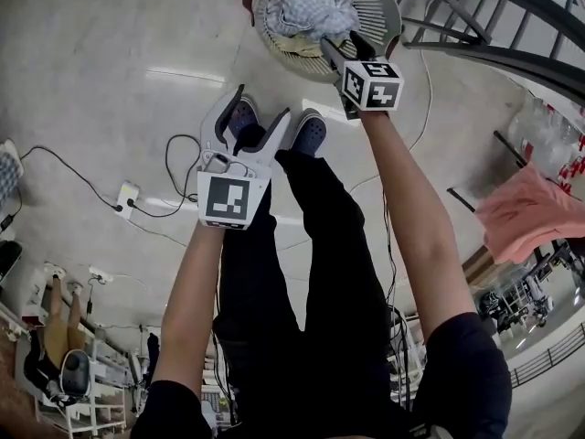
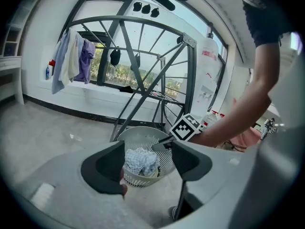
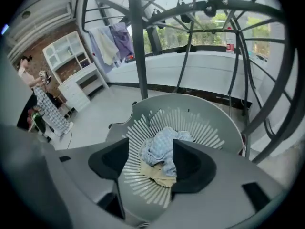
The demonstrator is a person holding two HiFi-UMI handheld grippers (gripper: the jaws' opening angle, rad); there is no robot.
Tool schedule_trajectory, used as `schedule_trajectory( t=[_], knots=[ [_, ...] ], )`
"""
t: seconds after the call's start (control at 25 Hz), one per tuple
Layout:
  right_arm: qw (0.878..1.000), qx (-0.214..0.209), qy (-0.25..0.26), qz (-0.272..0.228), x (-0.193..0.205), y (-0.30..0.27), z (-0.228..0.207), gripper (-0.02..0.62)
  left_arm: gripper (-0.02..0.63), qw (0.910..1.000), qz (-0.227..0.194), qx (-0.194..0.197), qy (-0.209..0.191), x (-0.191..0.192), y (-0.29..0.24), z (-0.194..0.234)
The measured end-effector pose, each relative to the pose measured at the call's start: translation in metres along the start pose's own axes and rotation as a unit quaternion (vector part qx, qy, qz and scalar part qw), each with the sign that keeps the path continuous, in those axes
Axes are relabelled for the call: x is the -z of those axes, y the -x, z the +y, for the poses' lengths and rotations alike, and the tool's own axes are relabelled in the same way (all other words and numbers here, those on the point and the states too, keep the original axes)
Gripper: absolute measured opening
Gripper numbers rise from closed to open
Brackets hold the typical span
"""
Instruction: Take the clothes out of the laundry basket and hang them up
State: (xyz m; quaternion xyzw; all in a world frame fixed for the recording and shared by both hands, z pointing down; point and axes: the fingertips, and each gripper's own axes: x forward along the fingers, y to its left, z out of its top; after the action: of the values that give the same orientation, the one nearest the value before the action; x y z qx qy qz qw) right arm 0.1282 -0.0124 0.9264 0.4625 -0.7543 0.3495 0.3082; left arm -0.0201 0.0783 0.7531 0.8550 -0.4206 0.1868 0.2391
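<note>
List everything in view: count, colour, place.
laundry basket: 1, pale grey, on the floor ahead of the feet
checked cloth: 1, blue and white, on top in the basket
beige cloth: 1, beige, under the checked cloth
drying rack: 1, dark metal, behind the basket
pink cloth: 1, pink, draped at the right
hanging clothes: 3, blue, cream, purple, by the window
shelf unit: 1, white, against the brick wall
power strip: 1, white, on the floor at the left
cables: several, black, on the floor
shoes: 2, blue, on the person's feet
left gripper: 1, grey, open, empty
right gripper: 1, grey, open, over the basket
</note>
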Motion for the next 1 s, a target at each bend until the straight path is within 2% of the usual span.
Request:
schedule_trajectory(
  t=[0.12,0.24,0.36,0.48,0.56,0.68,0.76,0.84,1.0],
  knots=[
    [0.995,-0.011,0.094,0.025,0.007,-0.024,-0.008,0.288,0.299,1.0,-0.008,0.0,-0.004,0.008,-0.01,0.009],
    [0.978,-0.031,0.196,0.061,0.022,-0.052,-0.016,0.287,0.299,0.9999,-0.014,-0.007,-0.003,0.021,-0.025,0.021],
    [0.947,-0.05,0.298,0.11,0.047,-0.076,-0.024,0.265,0.299,0.9996,-0.02,-0.013,0.014,0.032,-0.036,0.029],
    [0.913,-0.046,0.384,0.127,0.051,-0.097,-0.035,0.252,0.299,0.9991,-0.027,-0.015,0.028,0.037,-0.04,0.03],
    [0.895,-0.039,0.426,0.128,0.047,-0.112,-0.041,0.252,0.299,0.9993,-0.025,-0.009,0.027,0.042,-0.045,0.027],
    [0.86,-0.048,0.486,0.15,0.058,-0.131,-0.047,0.252,0.299,0.9997,-0.019,0.006,0.016,0.044,-0.052,0.023],
    [0.844,-0.044,0.51,0.16,0.066,-0.141,-0.054,0.252,0.299,0.9997,-0.021,0.009,0.006,0.041,-0.054,0.024],
    [0.84,-0.034,0.516,0.163,0.071,-0.148,-0.061,0.252,0.299,0.9997,-0.02,0.011,0.0,0.042,-0.054,0.027],
    [0.843,-0.029,0.514,0.155,0.071,-0.157,-0.066,0.252,0.299,0.9998,-0.016,0.013,0.007,0.047,-0.057,0.034]
  ],
)
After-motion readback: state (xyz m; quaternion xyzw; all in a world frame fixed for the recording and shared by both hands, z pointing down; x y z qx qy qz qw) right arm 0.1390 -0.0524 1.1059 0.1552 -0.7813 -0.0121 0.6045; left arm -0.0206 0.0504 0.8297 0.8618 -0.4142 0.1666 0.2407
